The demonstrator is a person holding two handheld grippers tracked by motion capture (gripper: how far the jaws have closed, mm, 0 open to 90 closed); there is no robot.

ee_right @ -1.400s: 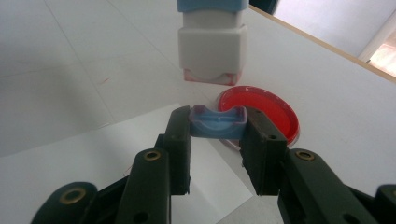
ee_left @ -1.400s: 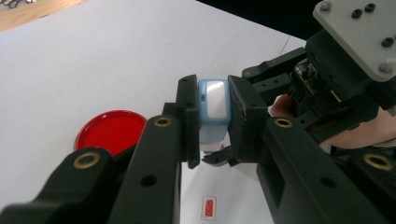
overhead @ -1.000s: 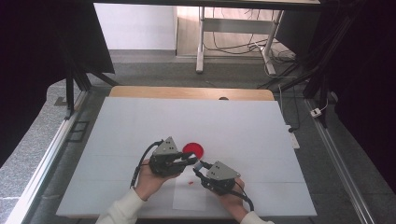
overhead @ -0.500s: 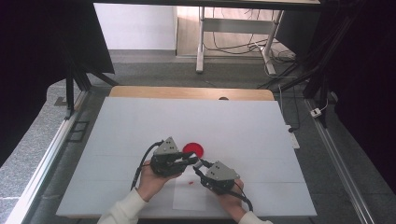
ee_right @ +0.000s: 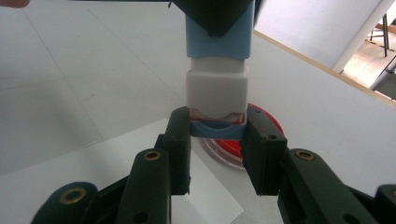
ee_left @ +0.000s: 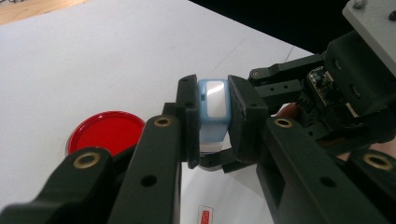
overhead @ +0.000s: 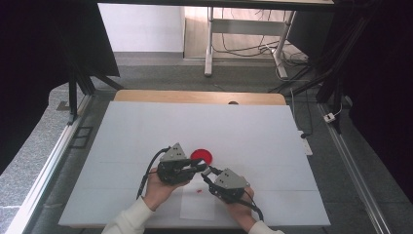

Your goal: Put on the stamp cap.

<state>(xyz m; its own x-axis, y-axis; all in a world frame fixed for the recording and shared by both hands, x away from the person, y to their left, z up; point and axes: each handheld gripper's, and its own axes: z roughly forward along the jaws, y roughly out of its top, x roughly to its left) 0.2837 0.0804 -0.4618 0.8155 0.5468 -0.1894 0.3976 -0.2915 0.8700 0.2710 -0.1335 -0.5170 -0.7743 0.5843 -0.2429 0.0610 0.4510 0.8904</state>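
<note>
A small stamp-like block, light blue with a white middle section, hangs just above the white table between both grippers. My left gripper is shut on its light blue end, the pads pressing both sides. My right gripper is shut on the opposite end, gripping a blue rim under the white section. The two grippers meet tip to tip at the block. A red round dish lies flat on the table just beyond them, also showing as the red dish in the left gripper view.
A white paper sheet lies under the hands near the front edge, with a small red mark on it. The white table top spreads wide to the left, right and far side. A wooden strip runs along its far edge.
</note>
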